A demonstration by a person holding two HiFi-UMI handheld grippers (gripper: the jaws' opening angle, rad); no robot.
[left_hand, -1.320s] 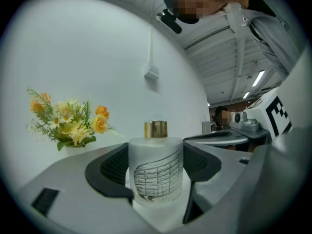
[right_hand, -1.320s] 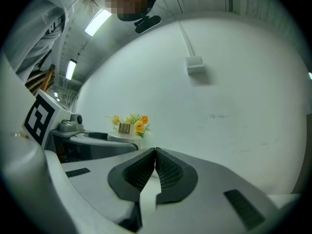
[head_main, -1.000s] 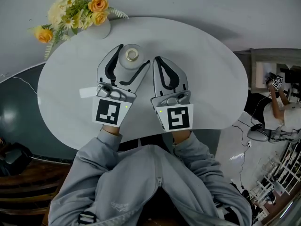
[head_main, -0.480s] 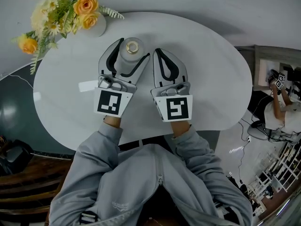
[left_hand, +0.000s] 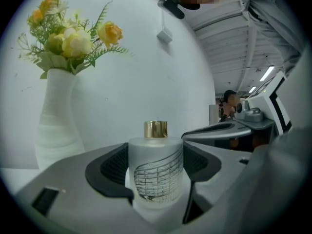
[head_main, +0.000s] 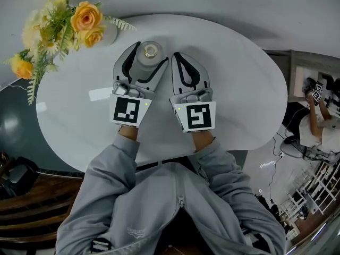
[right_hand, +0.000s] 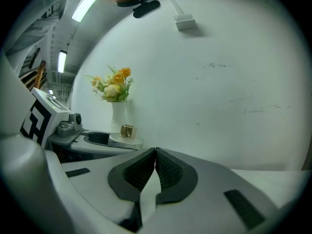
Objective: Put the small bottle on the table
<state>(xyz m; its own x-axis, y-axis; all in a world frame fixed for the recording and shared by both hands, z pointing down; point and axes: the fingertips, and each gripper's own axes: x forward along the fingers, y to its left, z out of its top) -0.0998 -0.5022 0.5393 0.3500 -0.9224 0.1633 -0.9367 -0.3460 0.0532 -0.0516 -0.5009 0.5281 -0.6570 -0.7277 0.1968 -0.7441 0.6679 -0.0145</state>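
Note:
A small frosted bottle with a gold cap sits between the jaws of my left gripper, which is shut on it over the white oval table. In the left gripper view the bottle stands upright with a line pattern on its side. The jaws hide its base, so I cannot tell whether it touches the table. My right gripper hovers just to the right of the left one. Its black pads meet in the right gripper view and hold nothing.
A white vase of yellow and orange flowers stands at the table's far left, close beyond the bottle. A white wall lies behind the table. A dark wooden chair is at lower left. A person works far right.
My left gripper and the bottle have edged a little farther over the table, with the right gripper beside them. The head view has shifted, so the flowers sit further left.

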